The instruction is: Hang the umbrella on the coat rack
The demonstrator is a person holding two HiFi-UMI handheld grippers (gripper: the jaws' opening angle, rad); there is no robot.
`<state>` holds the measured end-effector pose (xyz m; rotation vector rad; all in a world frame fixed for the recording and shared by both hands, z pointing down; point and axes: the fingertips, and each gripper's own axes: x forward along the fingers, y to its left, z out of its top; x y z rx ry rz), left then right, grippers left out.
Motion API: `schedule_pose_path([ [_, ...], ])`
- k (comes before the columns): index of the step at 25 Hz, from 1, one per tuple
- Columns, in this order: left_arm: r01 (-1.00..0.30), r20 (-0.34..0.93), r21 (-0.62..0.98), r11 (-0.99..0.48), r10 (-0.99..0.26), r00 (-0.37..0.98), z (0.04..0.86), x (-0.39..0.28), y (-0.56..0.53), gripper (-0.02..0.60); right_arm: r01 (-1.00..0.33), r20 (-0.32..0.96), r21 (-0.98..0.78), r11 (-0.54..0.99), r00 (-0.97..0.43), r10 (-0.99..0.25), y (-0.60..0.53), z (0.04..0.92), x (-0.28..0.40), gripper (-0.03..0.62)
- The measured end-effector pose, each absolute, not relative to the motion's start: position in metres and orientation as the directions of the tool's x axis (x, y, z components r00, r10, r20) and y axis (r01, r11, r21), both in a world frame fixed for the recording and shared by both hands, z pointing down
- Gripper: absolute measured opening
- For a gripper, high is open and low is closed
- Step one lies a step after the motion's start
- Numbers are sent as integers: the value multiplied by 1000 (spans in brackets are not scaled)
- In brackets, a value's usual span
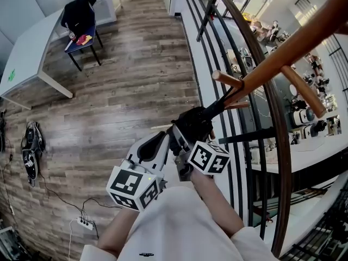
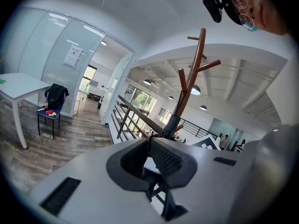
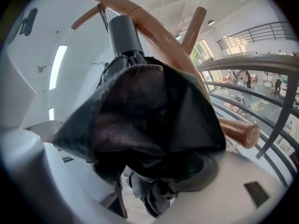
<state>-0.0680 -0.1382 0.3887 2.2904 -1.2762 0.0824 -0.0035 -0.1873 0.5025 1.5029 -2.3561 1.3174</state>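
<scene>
- Black fabric of the folded umbrella (image 3: 140,111) fills the right gripper view. It bulges over the right gripper (image 3: 149,171), whose jaws stand wide and clamp the bundle.
- Its dark grey handle (image 3: 124,31) points up along a curved wooden branch. A thin strap (image 3: 101,15) runs up beside the handle to that branch. Whether the strap is looped over it cannot be told.
- One round-ended wooden peg (image 3: 238,130) juts out just beside the fabric on the right.
- In its own view the left gripper (image 2: 149,143) has its ribbed jaws closed tip to tip, with nothing clearly between them. In the head view it sits just beside the right gripper, below the umbrella.
- Both marker cubes (image 1: 133,187) carry black-and-white square patterns with no letters.
- White sleeves (image 1: 174,227) fill the bottom of the head view.
- Beyond the jaws the coat rack (image 1: 283,53) rises as a brown wooden trunk with slanted pegs. The umbrella is pressed against it.
- A dark metal railing (image 1: 272,145) with a wooden handrail runs right behind the rack.
- On the grey-brown plank floor (image 1: 136,91) lies a white power strip (image 1: 82,222) with cables.
- Farther off stands a white worktop (image 1: 32,53) bearing a small green mark (image 1: 11,75), too small to read.
- Next to it is a blue chair (image 1: 81,39) with a black jacket (image 1: 79,10) draped over its back.
- A sheet of paper (image 2: 73,56) is stuck to the glass wall, its print illegible.
</scene>
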Motion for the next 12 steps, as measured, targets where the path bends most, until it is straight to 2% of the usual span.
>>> schedule_pose_path([
  [6,-812,289,404,-422,-783,551,386,-73,-138,41,-757,461,-650,74,-469,-754,-185,500,4,305],
  [12,-811,285,404,-423,-784,551,385,-74,-134,41,-727,452,-686,-30,-393,-801,-184,495,20,355],
])
